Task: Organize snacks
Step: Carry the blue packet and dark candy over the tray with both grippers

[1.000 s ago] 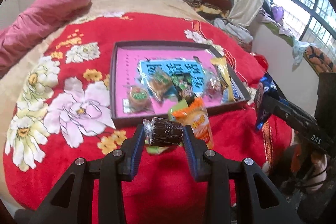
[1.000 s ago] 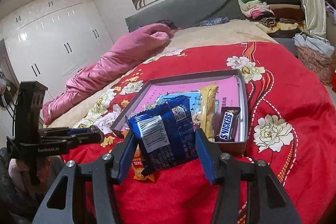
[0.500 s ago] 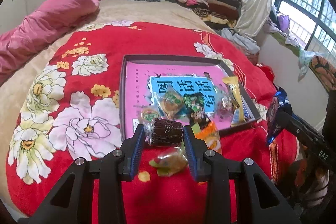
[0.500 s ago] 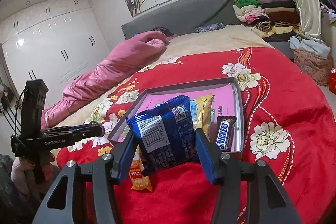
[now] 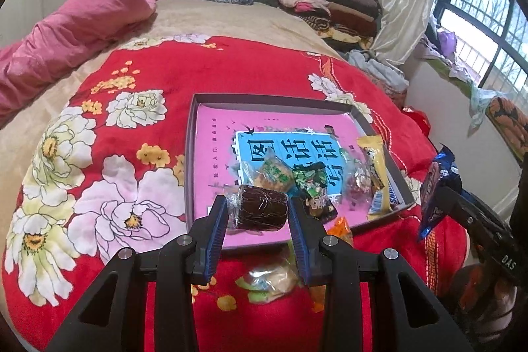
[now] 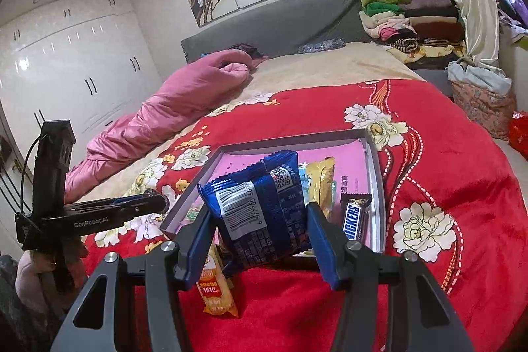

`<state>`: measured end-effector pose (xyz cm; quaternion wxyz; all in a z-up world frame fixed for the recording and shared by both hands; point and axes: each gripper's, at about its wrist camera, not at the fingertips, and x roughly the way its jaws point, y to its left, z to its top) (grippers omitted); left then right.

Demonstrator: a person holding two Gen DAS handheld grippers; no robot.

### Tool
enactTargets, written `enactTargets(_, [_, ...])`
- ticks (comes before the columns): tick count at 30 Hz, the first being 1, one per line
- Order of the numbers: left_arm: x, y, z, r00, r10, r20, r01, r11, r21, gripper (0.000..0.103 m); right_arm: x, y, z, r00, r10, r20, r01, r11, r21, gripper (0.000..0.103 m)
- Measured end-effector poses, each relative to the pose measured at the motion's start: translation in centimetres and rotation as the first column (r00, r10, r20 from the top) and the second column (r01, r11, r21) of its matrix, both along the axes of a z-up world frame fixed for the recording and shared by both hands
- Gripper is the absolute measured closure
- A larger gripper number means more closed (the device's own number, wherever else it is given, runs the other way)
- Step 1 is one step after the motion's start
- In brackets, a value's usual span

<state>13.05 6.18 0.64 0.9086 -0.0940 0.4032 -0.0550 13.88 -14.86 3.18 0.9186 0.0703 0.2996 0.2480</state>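
Black left gripper with blue pads (image 5: pixel 258 213), angled downward, clamped on a dark brown plastic-wrapped cake roll (image 5: pixel 260 209). Black right gripper with blue pads (image 6: pixel 260 231), tilted slightly downward, closed on a blue foil snack packet (image 6: pixel 255 207), pads pressing both sides.

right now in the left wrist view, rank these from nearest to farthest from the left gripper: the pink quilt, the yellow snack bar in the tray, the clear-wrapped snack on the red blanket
1. The clear-wrapped snack, on the red blanket just below the left gripper.
2. The yellow snack bar, at the tray's right side.
3. The pink quilt, far off at the upper left of the bed.
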Motion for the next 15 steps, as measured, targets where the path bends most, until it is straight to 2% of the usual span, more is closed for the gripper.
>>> enactTargets(10, [2.2, 1.0, -1.0, 1.000, 0.017, -0.016, -0.018, 0.999, -0.031, 0.065, 1.2, 1.2, 0.1, 0.997, -0.073, -0.030, 0.072, 0.997, -0.005, 0.047])
enactTargets(15, [3.1, 0.5, -1.3, 1.000, -0.019, -0.018, 0.018, 1.000, -0.022, 0.065, 1.9, 2.2, 0.2, 0.993, -0.107, -0.043, 0.106, 0.994, -0.016, 0.047])
